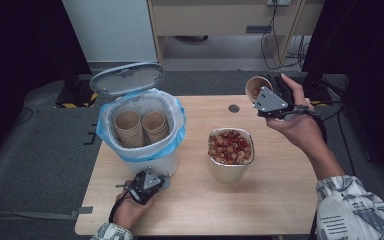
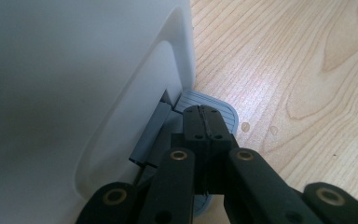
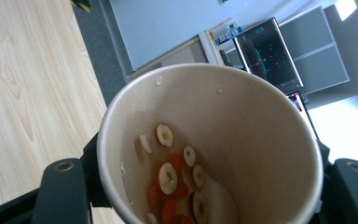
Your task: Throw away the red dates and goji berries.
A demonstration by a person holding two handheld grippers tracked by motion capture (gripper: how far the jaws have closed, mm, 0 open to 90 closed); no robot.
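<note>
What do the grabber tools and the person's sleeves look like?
Each hand carries a black tool. The left gripper has two flat black jaws on jointed black bars with brass-coloured rivets. The right gripper wears a grey three-cornered plate with small screws on top, and a black cable loops from it behind the hand. The sleeves are pale with a grey printed pattern.

Tan paper cup [image 1: 256,86], tilted, a few red and white slices inside, held above the table's 1 o'clock corner; grey pedal [image 2: 205,108] pressed at the bin's base
</note>
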